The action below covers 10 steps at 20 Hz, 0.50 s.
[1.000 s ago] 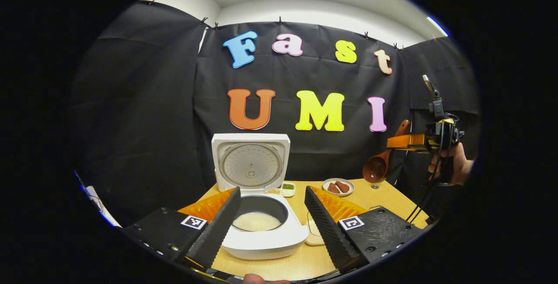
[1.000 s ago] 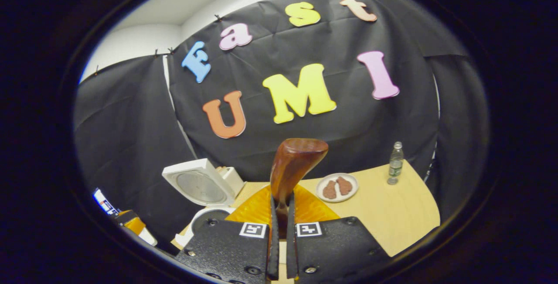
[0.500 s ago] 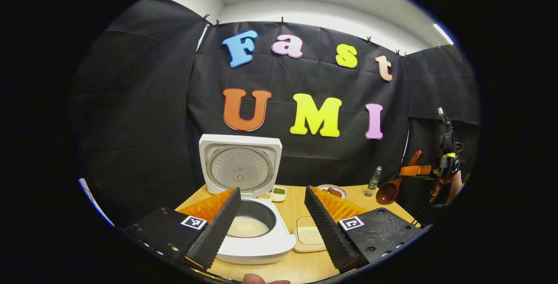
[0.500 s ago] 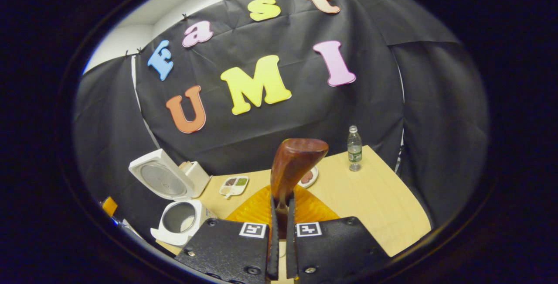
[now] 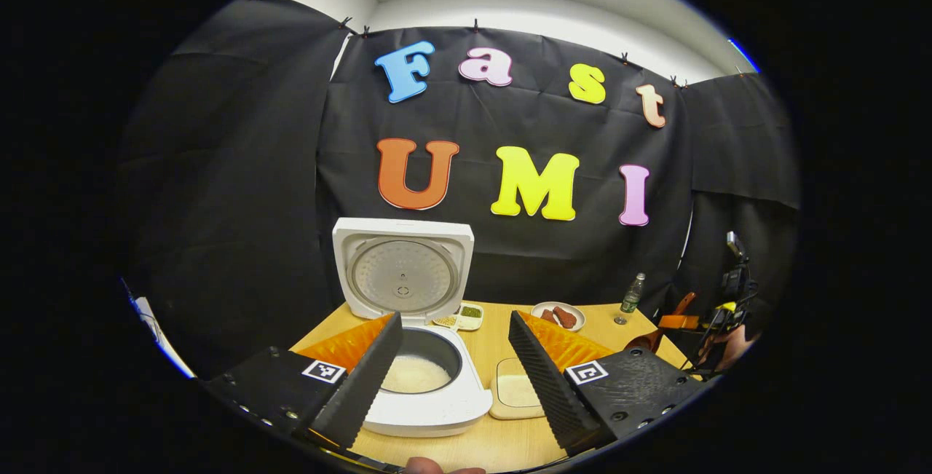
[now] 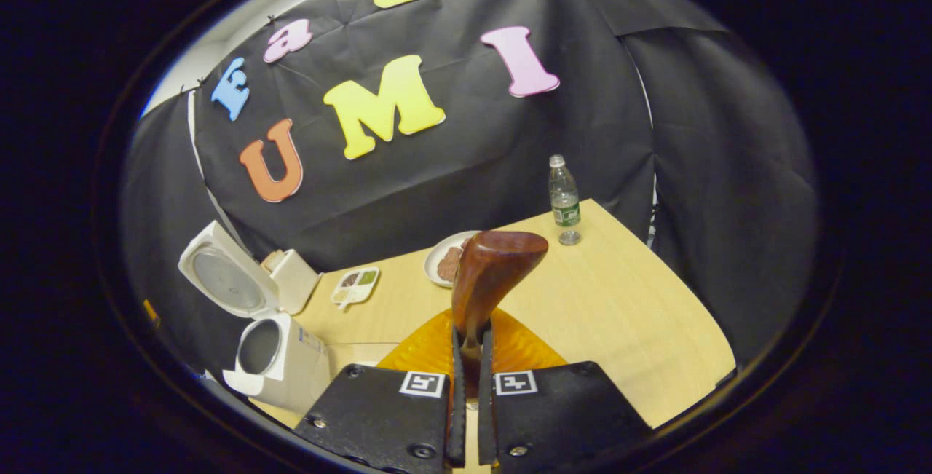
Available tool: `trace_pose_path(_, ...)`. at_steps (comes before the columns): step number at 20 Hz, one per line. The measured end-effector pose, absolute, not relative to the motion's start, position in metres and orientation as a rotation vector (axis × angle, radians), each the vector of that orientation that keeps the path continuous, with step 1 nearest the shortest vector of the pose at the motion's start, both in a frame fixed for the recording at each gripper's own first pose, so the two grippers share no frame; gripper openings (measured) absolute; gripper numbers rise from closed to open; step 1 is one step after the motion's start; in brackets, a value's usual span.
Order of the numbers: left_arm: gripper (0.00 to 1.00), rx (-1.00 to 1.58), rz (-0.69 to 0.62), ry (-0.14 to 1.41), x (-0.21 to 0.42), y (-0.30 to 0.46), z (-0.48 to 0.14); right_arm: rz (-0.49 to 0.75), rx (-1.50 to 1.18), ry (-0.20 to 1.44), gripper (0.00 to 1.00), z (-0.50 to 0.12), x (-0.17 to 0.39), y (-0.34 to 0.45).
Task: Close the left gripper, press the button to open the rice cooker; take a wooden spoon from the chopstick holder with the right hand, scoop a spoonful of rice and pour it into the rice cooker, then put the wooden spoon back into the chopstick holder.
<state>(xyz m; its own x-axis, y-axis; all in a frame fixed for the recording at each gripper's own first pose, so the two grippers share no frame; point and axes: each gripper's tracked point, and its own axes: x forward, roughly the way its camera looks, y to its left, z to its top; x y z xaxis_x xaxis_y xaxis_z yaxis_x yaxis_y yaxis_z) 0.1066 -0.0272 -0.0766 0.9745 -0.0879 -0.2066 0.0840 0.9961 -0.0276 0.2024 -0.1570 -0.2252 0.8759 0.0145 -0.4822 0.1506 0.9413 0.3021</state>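
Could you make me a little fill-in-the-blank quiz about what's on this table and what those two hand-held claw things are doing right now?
1. The rice cooker has its lid standing ____.
2. The right gripper has both fingers pressed on the wooden ____.
3. The left gripper has its fingers spread ____, holding nothing.
4. The plastic bottle stands upright near the table's far ____.

Missing words: open; spoon; apart; corner
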Motion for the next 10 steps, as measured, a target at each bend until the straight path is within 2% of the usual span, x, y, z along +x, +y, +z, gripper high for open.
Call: trace_pose_path(10, 0.94, 0.050, -0.053, 0.263, 0.116, -0.038, -0.076, -0.051, 0.353, 0.574, 0.12, -0.302, 0.219, -0.156)
